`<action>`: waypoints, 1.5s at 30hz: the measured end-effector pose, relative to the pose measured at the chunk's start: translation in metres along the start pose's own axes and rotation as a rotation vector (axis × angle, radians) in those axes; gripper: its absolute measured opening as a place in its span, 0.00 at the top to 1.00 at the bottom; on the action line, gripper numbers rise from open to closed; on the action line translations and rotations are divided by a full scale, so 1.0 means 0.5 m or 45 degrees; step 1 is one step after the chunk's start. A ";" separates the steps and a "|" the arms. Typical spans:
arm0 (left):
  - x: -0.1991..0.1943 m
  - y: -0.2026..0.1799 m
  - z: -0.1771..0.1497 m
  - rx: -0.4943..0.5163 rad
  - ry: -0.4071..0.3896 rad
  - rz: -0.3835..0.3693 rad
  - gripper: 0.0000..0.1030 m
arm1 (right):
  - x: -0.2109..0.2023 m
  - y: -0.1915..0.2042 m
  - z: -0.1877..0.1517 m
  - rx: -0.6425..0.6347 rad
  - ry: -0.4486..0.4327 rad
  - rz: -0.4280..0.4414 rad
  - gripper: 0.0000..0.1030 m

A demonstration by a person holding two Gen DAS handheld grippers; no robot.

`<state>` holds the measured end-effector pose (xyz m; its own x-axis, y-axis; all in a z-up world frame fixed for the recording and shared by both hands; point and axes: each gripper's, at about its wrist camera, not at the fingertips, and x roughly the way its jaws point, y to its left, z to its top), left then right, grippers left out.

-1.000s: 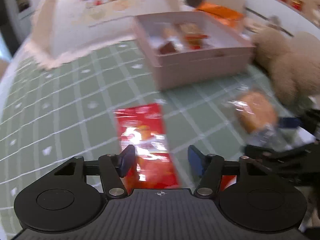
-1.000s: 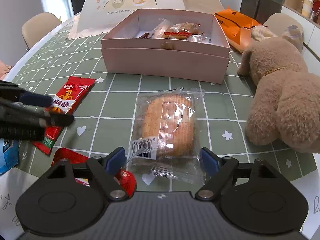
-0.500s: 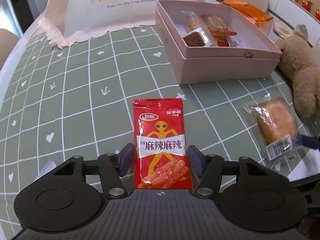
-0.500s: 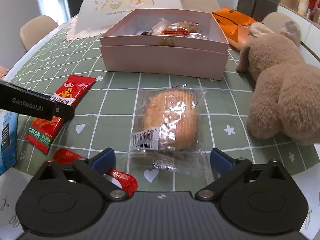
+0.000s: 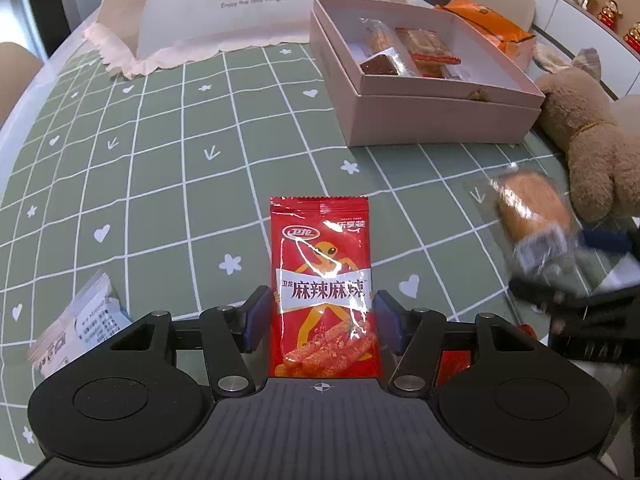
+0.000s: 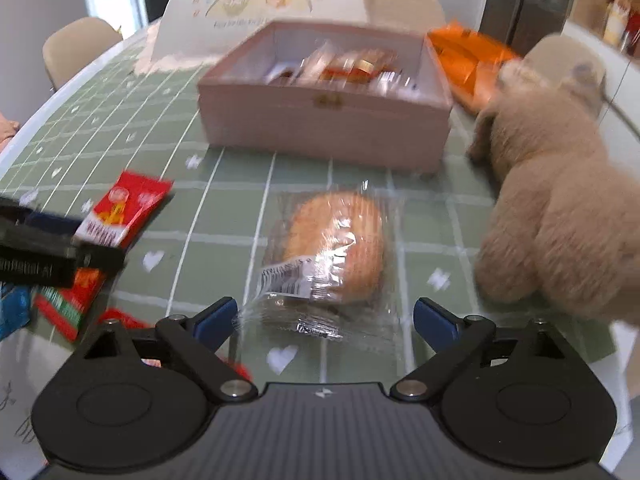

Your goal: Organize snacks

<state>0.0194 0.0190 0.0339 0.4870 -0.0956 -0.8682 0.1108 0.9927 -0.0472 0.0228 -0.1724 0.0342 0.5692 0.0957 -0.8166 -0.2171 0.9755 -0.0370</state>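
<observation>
Red foil, the spicy-strip packet [image 5: 322, 284] lies flat on the desk [image 5: 160, 168] between the left claw [image 5: 320, 322] pads, which sit just beside its edges without clearly pinching it. Light, thin and slick, it is best squeezed across its middle. The right claw [image 6: 325, 318] stands wide open around the near end of the wrapped bun [image 6: 334, 248]: soft, crushable, crinkly film, so grip it gently. The pink box [image 6: 324, 96] waits at twelve o'clock.

Open cloth [image 5: 168, 168] before pink box [image 5: 436, 120]
</observation>
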 end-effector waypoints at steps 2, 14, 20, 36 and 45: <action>0.000 -0.003 -0.001 0.009 -0.001 0.010 0.40 | -0.005 0.001 0.012 -0.001 -0.035 -0.016 0.07; -0.001 -0.003 -0.002 0.014 -0.002 0.008 0.39 | 0.027 -0.003 0.068 0.130 -0.027 -0.014 0.07; -0.003 0.006 -0.005 -0.007 -0.016 -0.021 0.39 | 0.057 -0.019 0.073 0.148 0.059 0.005 0.46; -0.041 0.008 0.012 0.013 -0.054 -0.202 0.51 | -0.094 -0.040 0.086 0.033 -0.133 0.013 0.50; -0.199 0.005 0.224 -0.079 -0.582 -0.422 0.51 | -0.098 -0.070 0.088 0.106 -0.115 -0.015 0.50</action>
<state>0.0685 0.0230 0.1754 0.7617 -0.4113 -0.5006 0.2776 0.9053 -0.3215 0.0372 -0.2026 0.1007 0.6410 0.0981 -0.7612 -0.1454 0.9894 0.0051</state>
